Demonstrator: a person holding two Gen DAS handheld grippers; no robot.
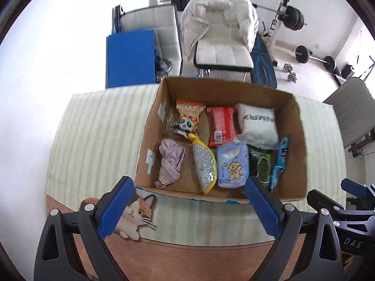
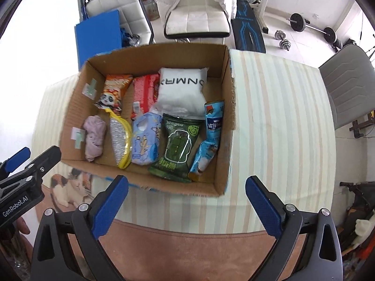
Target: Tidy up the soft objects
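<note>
While both the left gripper (image 1: 189,203) and right gripper (image 2: 187,201) hang with jaws wide and empty, the cardboard box (image 2: 225,107) sits at twelve o'clock, packed with a white pillow (image 2: 181,91), snack bags and a pink cloth (image 2: 93,138).

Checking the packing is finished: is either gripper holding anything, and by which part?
Nothing is held. The left gripper and right gripper are both open and empty above the cardboard box.
</note>
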